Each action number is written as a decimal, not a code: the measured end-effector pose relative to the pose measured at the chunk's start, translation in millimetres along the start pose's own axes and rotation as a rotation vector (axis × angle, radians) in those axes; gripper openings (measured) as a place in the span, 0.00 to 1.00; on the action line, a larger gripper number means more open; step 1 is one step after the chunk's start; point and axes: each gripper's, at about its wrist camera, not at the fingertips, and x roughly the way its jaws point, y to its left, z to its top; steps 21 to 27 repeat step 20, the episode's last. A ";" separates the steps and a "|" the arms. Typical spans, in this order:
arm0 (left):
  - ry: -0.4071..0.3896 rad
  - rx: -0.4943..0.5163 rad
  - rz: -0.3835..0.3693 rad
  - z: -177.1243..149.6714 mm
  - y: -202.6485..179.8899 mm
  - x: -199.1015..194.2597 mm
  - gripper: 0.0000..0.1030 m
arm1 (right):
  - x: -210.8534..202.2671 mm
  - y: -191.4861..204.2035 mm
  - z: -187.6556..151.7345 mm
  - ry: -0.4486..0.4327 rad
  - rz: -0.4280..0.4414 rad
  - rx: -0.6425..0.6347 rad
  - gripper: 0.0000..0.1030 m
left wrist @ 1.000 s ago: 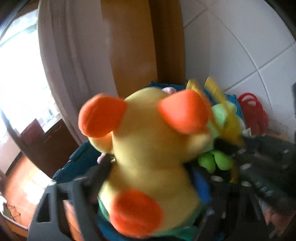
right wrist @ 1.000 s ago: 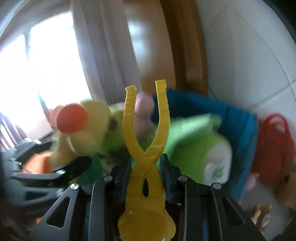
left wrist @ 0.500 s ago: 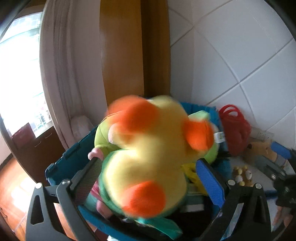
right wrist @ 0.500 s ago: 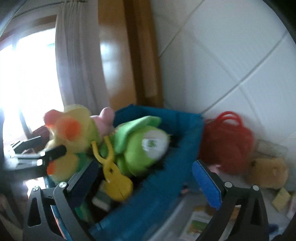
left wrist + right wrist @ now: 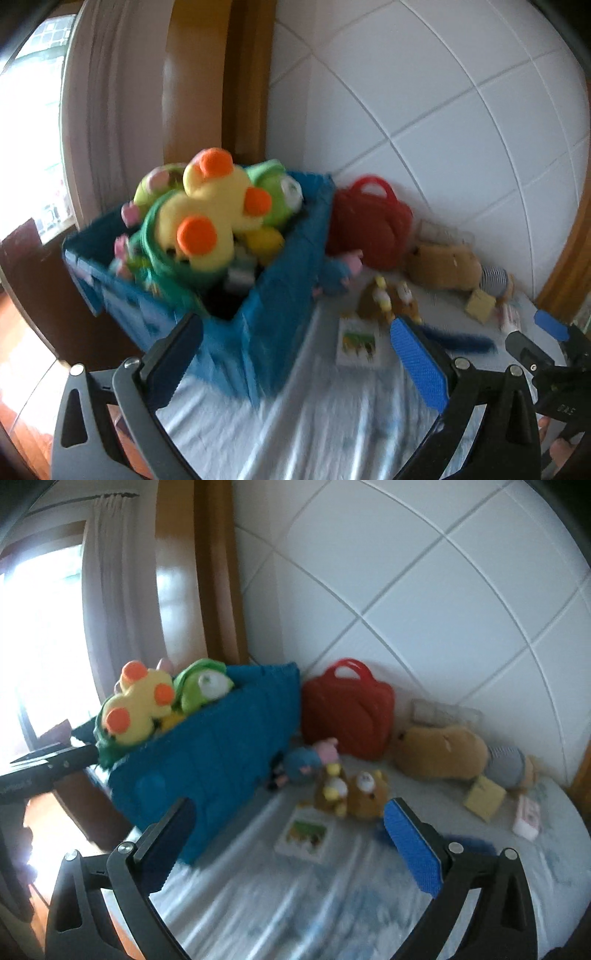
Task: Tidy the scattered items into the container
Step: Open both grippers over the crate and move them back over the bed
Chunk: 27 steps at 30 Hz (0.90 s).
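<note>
A blue fabric bin [image 5: 273, 295] [image 5: 221, 760] stands on the bed at the left, heaped with toys. A yellow plush with orange spots [image 5: 210, 221] [image 5: 136, 709] lies on top, beside a green plush [image 5: 199, 686]. My left gripper [image 5: 299, 365] is open and empty, in front of the bin. My right gripper [image 5: 291, 845] is open and empty, above the bed. Scattered on the bed lie a picture book [image 5: 304, 834], small bear plushes [image 5: 351, 790], a blue round plush [image 5: 304, 764], a tan plush [image 5: 439, 753] and a yellow block [image 5: 484, 797].
A red case [image 5: 347, 716] leans on the white tiled wall [image 5: 424, 590]. A white-pink box [image 5: 528, 816] lies at the far right. A curtain [image 5: 122, 602] and window are at the left. The bed edge drops to a wooden floor [image 5: 22, 387] at the left.
Both grippers opened and pulled back from the bin. The yellow plush and the yellow tongs toy were let go into the bin. More of the bed shows.
</note>
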 end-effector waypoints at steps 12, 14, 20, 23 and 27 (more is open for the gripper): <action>-0.027 0.053 -0.026 -43.0 -13.1 -67.2 1.00 | -104.6 21.4 -43.2 -0.049 -0.099 0.006 1.00; -0.033 0.072 -0.038 -47.4 -11.6 -75.5 1.00 | -113.2 28.0 -48.0 -0.048 -0.113 0.010 1.00; -0.048 0.111 -0.070 -57.4 -7.3 -96.4 1.00 | -126.6 45.1 -59.6 -0.033 -0.147 0.023 1.00; -0.048 0.111 -0.070 -57.4 -7.3 -96.4 1.00 | -126.6 45.1 -59.6 -0.033 -0.147 0.023 1.00; -0.048 0.111 -0.070 -57.4 -7.3 -96.4 1.00 | -126.6 45.1 -59.6 -0.033 -0.147 0.023 1.00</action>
